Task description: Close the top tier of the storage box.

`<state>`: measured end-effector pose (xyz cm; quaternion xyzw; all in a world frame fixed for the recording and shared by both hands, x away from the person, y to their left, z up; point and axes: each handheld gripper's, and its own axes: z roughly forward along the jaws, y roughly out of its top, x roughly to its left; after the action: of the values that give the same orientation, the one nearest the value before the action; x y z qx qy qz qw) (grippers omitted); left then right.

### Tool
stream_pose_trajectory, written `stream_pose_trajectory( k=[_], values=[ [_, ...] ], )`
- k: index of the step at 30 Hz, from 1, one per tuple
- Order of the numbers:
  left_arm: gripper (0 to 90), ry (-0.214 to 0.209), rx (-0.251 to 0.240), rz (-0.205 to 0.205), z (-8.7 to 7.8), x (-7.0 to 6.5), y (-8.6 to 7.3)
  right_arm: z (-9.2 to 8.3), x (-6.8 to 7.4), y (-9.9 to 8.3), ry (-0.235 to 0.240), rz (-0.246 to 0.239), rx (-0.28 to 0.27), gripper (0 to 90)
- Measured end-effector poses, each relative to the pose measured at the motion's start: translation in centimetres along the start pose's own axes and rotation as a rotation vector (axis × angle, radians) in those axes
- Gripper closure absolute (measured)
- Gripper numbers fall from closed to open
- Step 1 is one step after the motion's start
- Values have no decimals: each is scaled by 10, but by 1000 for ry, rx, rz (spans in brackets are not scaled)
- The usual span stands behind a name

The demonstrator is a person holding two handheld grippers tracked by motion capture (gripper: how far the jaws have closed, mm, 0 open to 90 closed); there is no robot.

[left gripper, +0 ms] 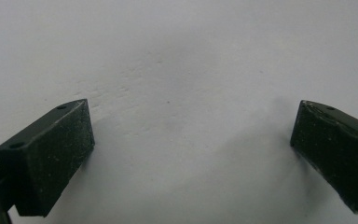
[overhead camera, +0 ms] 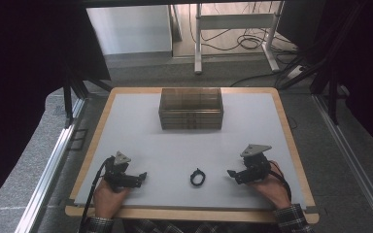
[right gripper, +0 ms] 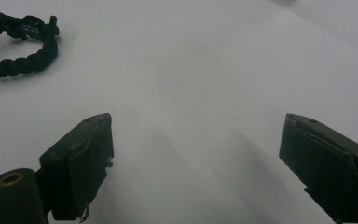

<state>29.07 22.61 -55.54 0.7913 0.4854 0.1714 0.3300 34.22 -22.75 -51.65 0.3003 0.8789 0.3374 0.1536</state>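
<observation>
A black braided bracelet (overhead camera: 197,177) lies on the white counter (overhead camera: 175,145) between two hand-held grippers.

The bracelet is a small loop of twisted black cord with a clasp, flat on the near part of the counter. The left hand-held gripper (overhead camera: 142,175) and right hand-held gripper (overhead camera: 230,173) rest either side, both with jaws spread and nothing between them. A brownish see-through box (overhead camera: 191,108) stands farther back.
</observation>
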Motion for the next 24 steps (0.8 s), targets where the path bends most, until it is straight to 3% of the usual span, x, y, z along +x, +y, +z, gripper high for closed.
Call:
stream_pose_trajectory(
  k=[12, 24],
  values=[
    [0, 0, 0, 0, 0, 0, 0, 2, 1, 10, -14, -48, 7, 142],
    [0, 0, 0, 0, 0, 0, 0, 6, 2, 19, -26, -64, -8, 148]
  ],
)
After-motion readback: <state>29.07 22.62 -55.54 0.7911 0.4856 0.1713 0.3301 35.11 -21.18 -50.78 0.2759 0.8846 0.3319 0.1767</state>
